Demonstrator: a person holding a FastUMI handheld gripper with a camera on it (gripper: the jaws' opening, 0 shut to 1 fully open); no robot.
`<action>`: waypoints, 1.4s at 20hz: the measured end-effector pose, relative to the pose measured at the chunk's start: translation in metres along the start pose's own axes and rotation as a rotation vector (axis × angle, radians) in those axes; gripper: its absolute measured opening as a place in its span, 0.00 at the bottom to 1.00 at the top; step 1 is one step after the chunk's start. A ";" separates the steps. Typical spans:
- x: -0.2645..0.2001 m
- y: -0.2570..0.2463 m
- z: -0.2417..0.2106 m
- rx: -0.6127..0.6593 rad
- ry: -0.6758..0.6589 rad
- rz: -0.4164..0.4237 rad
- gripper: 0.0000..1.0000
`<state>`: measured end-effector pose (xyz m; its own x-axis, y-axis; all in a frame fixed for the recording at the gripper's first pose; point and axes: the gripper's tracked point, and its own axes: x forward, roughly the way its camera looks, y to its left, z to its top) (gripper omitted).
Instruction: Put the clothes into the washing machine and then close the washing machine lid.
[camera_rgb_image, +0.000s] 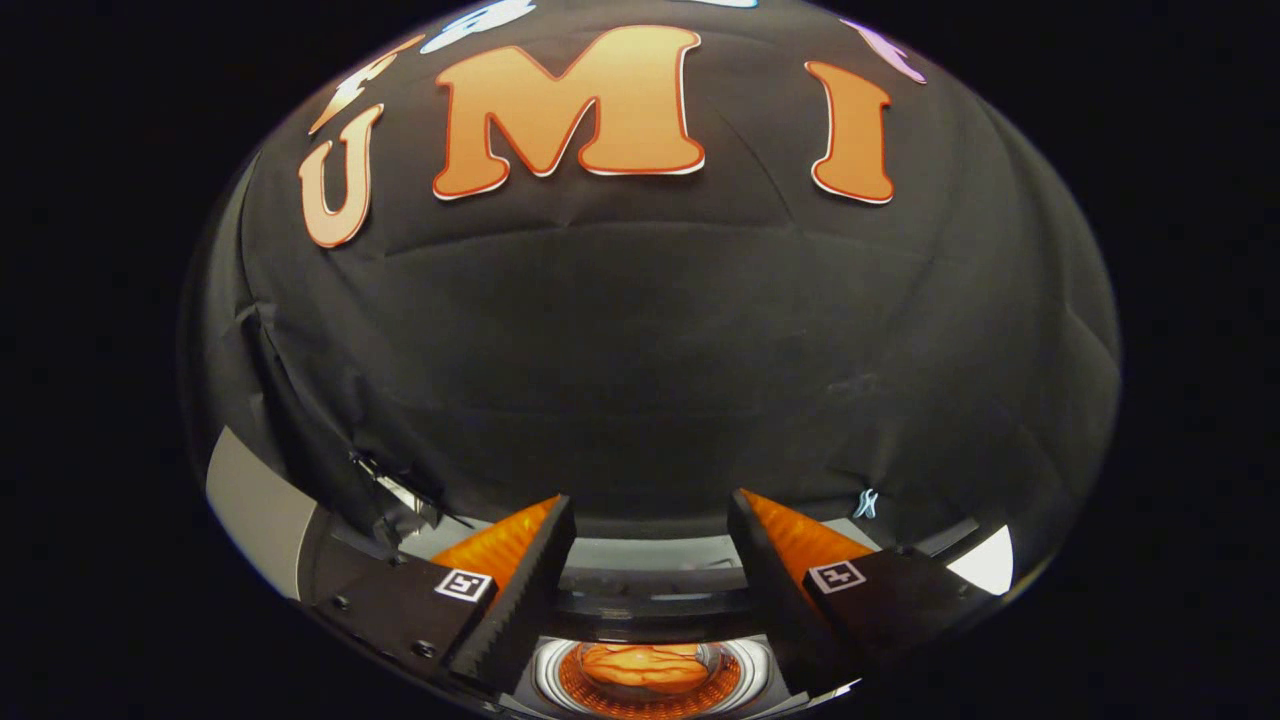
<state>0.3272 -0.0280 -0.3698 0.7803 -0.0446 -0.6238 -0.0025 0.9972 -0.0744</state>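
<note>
- Clothes (648, 668): an orange bundle low between the fingers, inside a round drum ring; they look to be already in the washer (650, 585)
- Gripper (650, 520): fingers spread wide, nothing between them, pads clear of everything; tips point at the black cloth wall (650, 330) beyond the machine
- Washer: grey and white top edge runs across just ahead of and below the fingertips; a darker band sits nearer, above the drum opening
- Lid: cannot tell where it is; a shiny bit at the left of the back edge (395, 490) may be a hinge or part of it, too small to be sure
- Judgement: loading looks done, closing the lid is the step in hand
- To do it well: find the lid edge before moving, come at it from behind or above, push with one finger's flat side or pinch the rim lightly
- Bring it down slowly and evenly so it seats flat
- Risk: cloth lying over the rim would block the lid; check that the bundle sits below the opening
</note>
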 end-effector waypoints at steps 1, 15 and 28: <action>-0.002 0.000 -0.001 0.007 -0.003 0.004 0.99; -0.043 0.002 -0.028 -0.003 -0.039 0.015 0.99; -0.096 0.005 -0.096 0.010 -0.018 0.003 0.99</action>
<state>0.1926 -0.0245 -0.3851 0.7913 -0.0405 -0.6101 0.0010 0.9979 -0.0650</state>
